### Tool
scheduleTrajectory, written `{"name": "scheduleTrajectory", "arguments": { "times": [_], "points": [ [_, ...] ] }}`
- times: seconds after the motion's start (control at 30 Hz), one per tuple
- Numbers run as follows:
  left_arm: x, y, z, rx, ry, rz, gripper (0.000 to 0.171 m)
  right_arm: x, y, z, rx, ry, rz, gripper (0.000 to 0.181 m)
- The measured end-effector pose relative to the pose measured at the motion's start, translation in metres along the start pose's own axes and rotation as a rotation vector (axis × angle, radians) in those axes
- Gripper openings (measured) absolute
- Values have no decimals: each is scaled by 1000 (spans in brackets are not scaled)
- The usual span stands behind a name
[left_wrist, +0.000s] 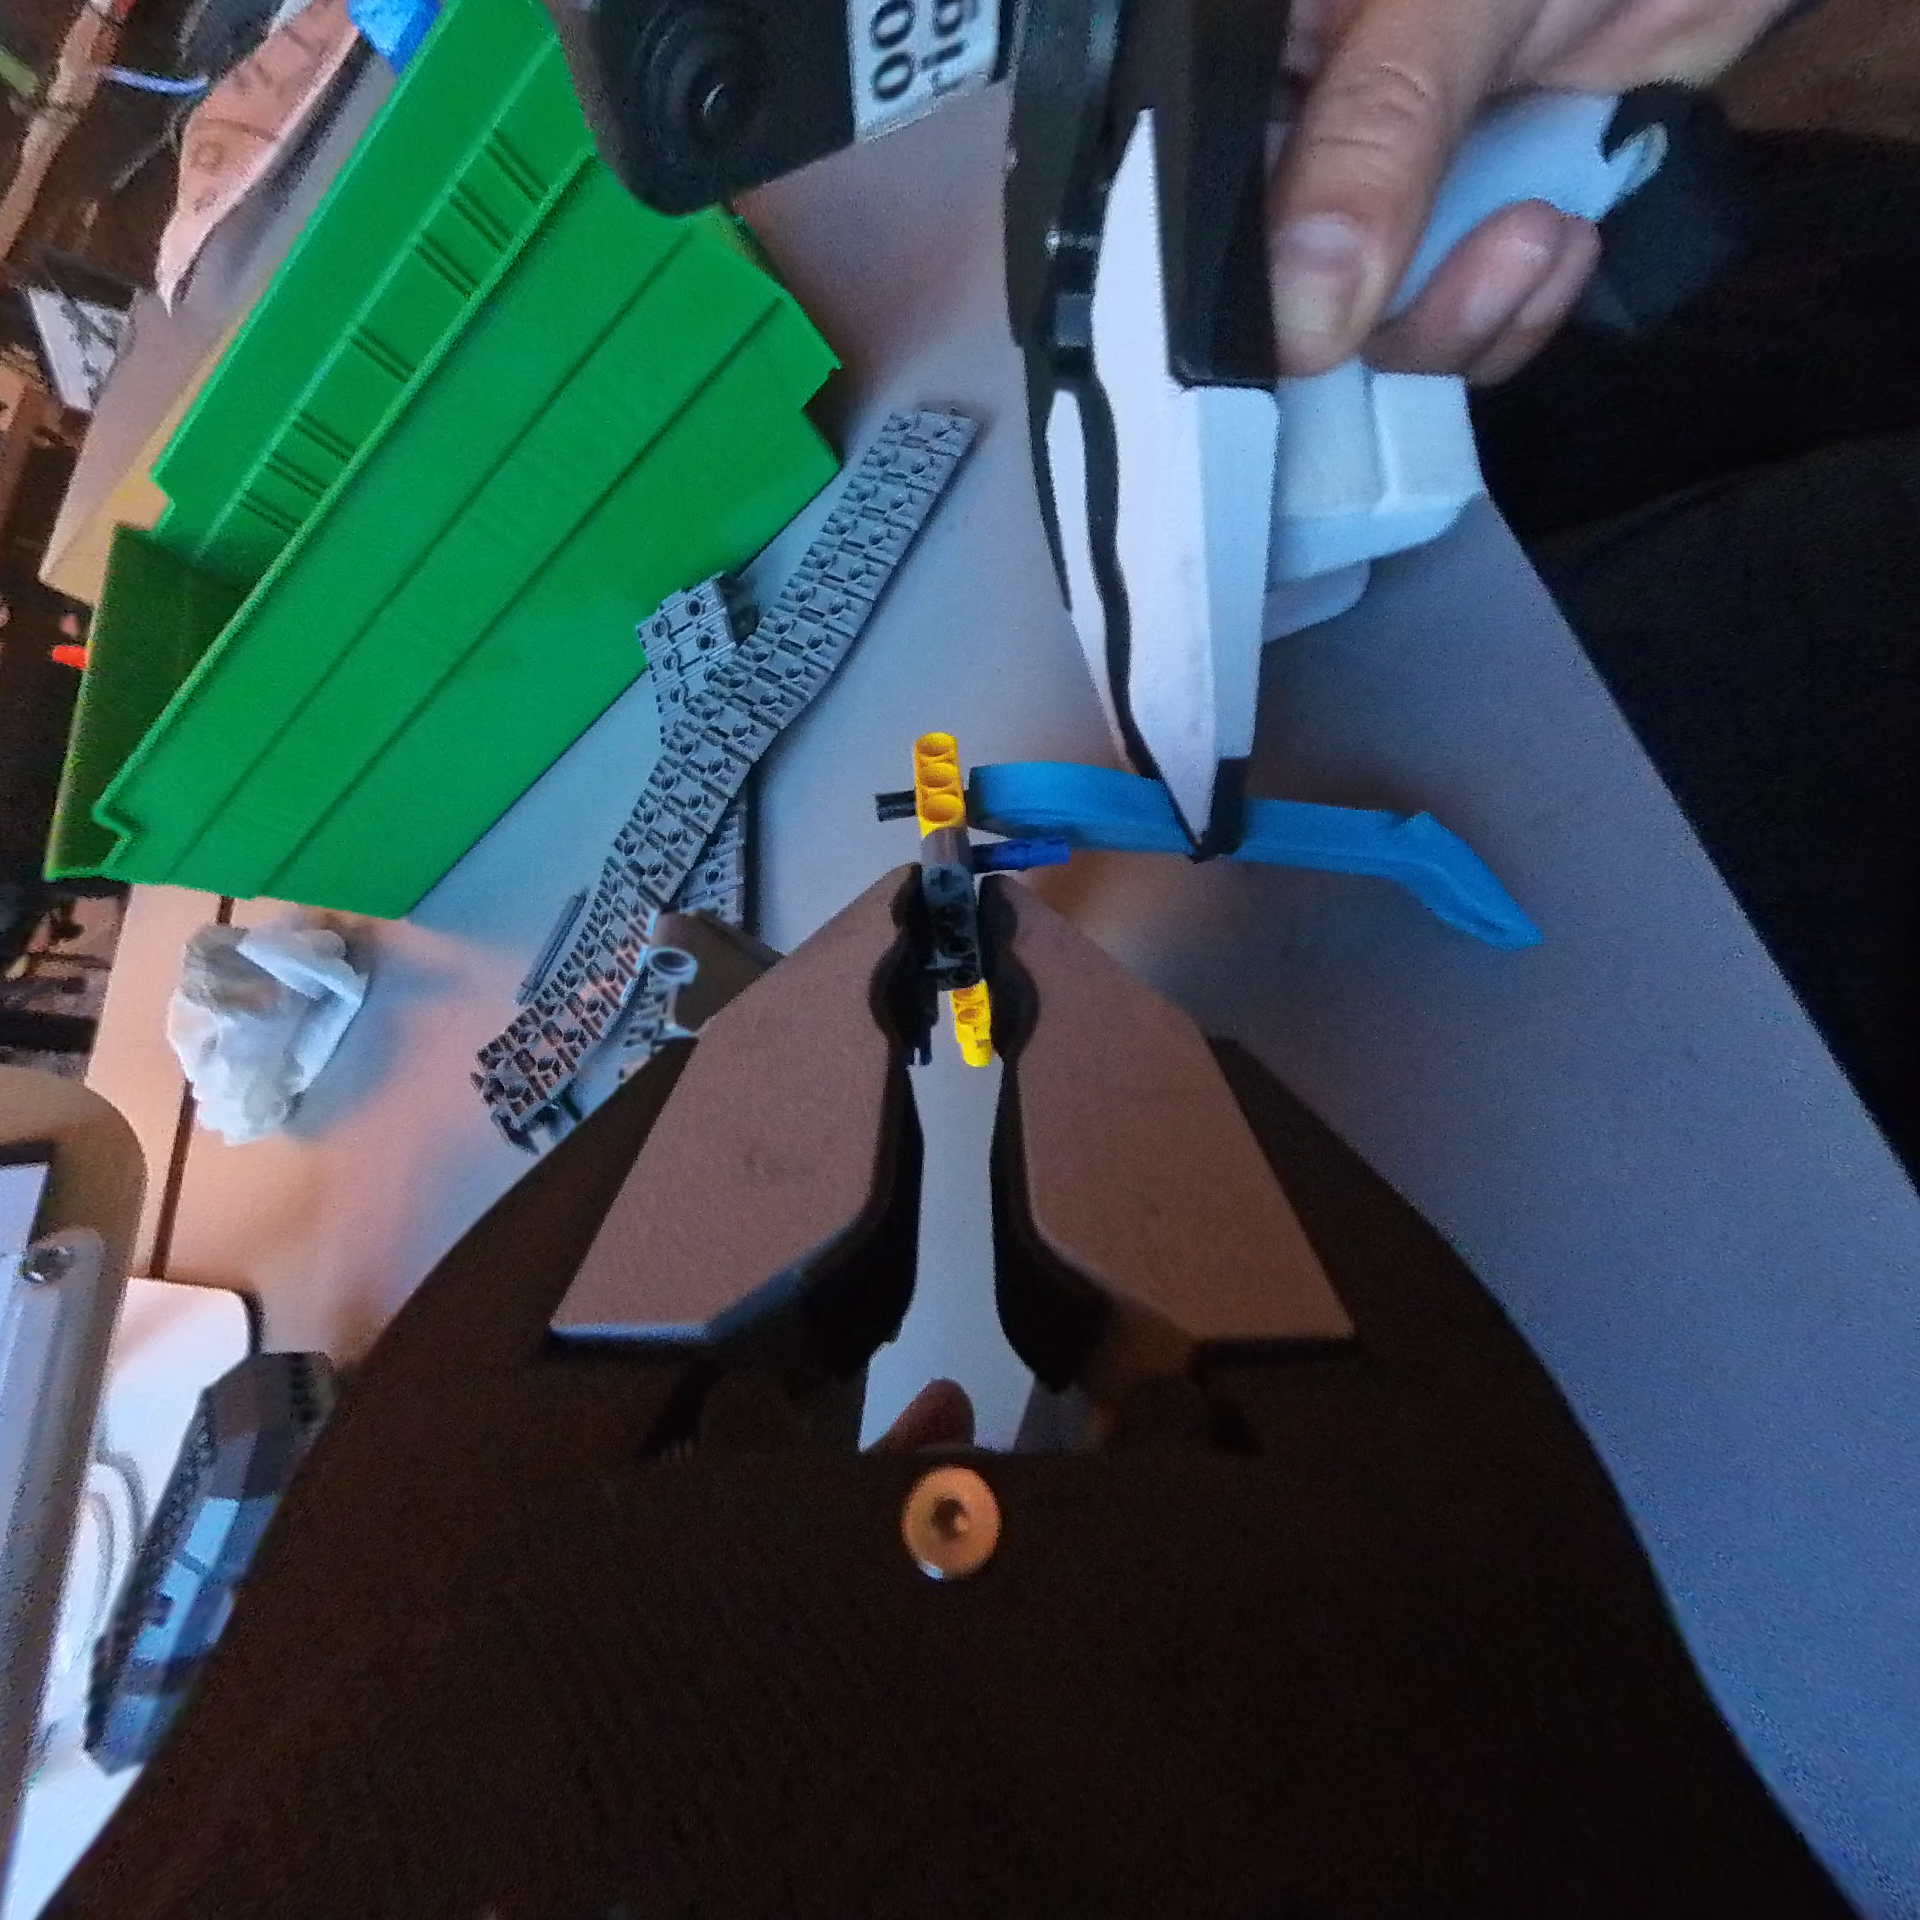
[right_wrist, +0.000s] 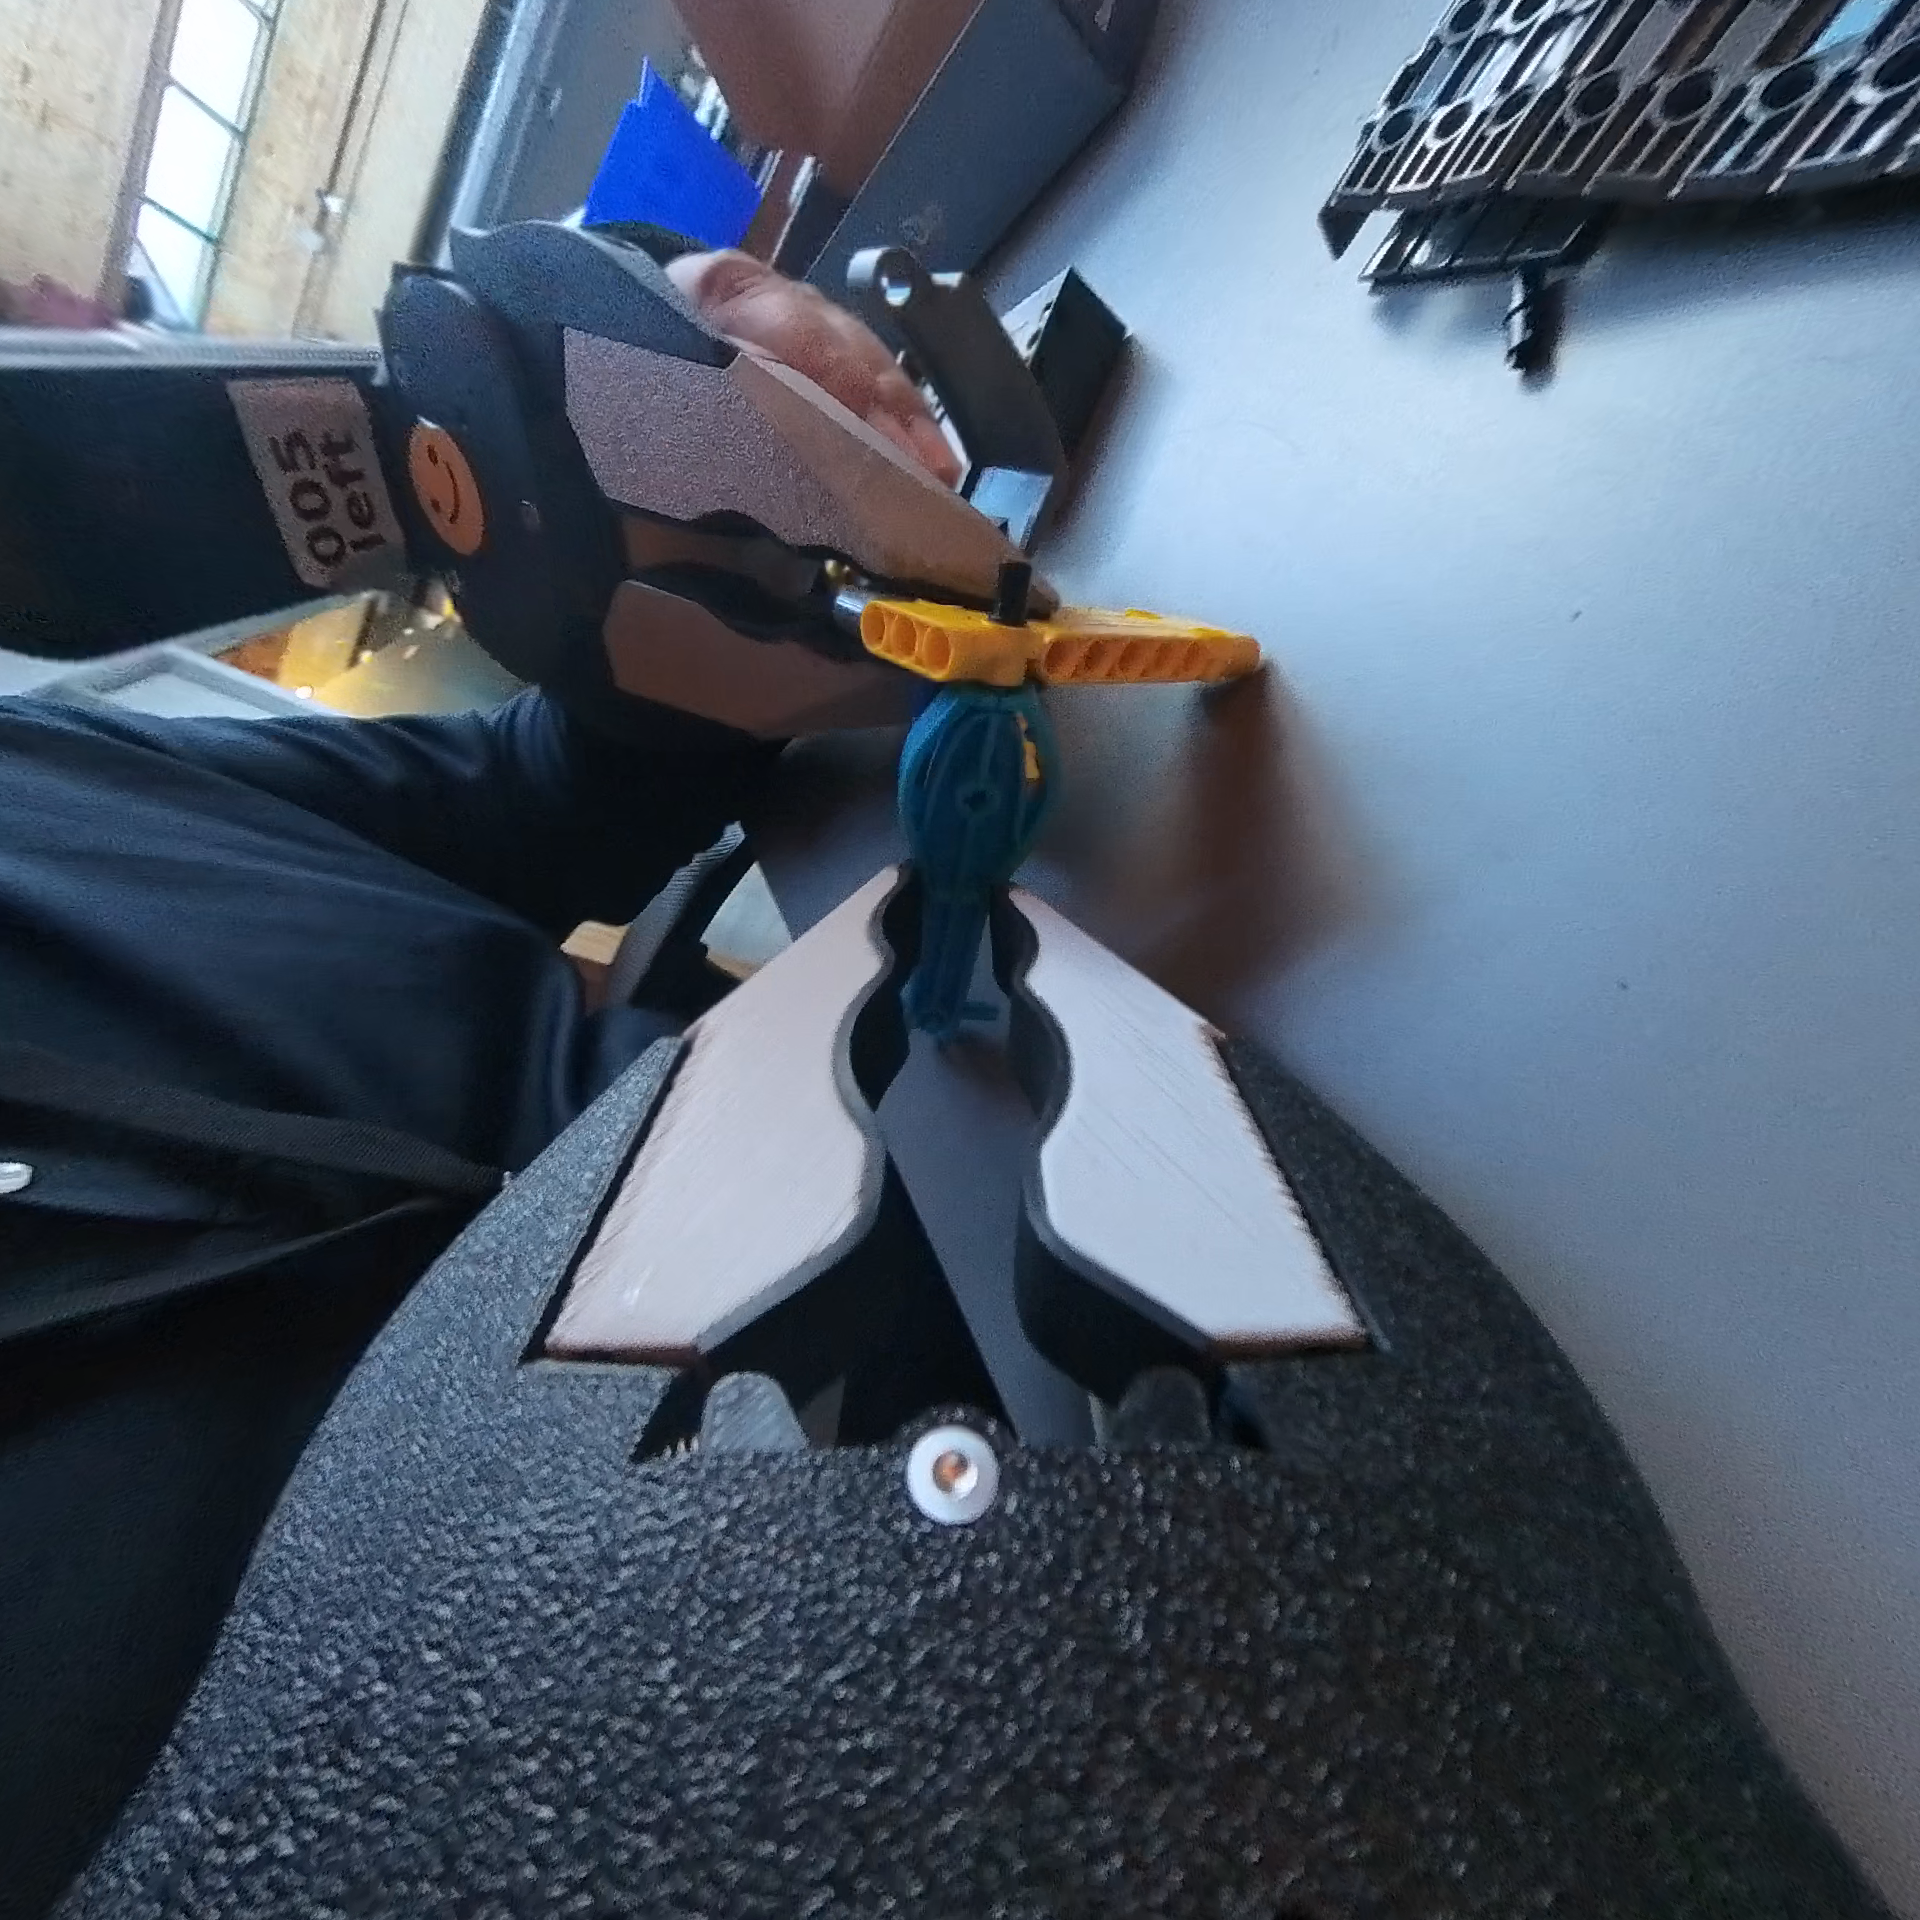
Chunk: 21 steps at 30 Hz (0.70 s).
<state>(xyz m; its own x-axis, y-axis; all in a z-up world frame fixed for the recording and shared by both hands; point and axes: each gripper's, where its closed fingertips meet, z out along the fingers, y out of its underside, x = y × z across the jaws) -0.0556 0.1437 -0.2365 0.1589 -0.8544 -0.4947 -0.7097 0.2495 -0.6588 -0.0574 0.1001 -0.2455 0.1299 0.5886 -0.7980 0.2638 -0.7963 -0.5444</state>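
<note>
Two grippers are meeting: our left gripper (left_wrist: 951, 935) is pinching the yellow beam assembly (left_wrist: 938, 795); at two o'clock, our right gripper (right_wrist: 951, 940) is clamping the blue tool (left_wrist: 1351, 836).

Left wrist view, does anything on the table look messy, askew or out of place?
Yes. The grey track links lie in a loose, crossed heap beside the green bin rather than laid out straight. A crumpled white wad sits alone left of them. Nothing looks spilled or broken.
</note>
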Motion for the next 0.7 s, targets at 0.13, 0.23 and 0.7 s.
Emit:
{"name": "scheduleTrajectory", "arguments": {
  "times": [0.13, 0.23, 0.7],
  "points": [
    [1, 0, -1, 19, 9, 35, 7, -5, 0, -1, -19, -70, 50, 8],
    [-1, 2, -4, 46, 29, -7, 7, -7, -3, -4, -6, -110, 78, 8],
    [8, 3, -12, 54, 46, 82, 8, -11, 3, -2, -32, -114, 24, 7]
  ]
}}
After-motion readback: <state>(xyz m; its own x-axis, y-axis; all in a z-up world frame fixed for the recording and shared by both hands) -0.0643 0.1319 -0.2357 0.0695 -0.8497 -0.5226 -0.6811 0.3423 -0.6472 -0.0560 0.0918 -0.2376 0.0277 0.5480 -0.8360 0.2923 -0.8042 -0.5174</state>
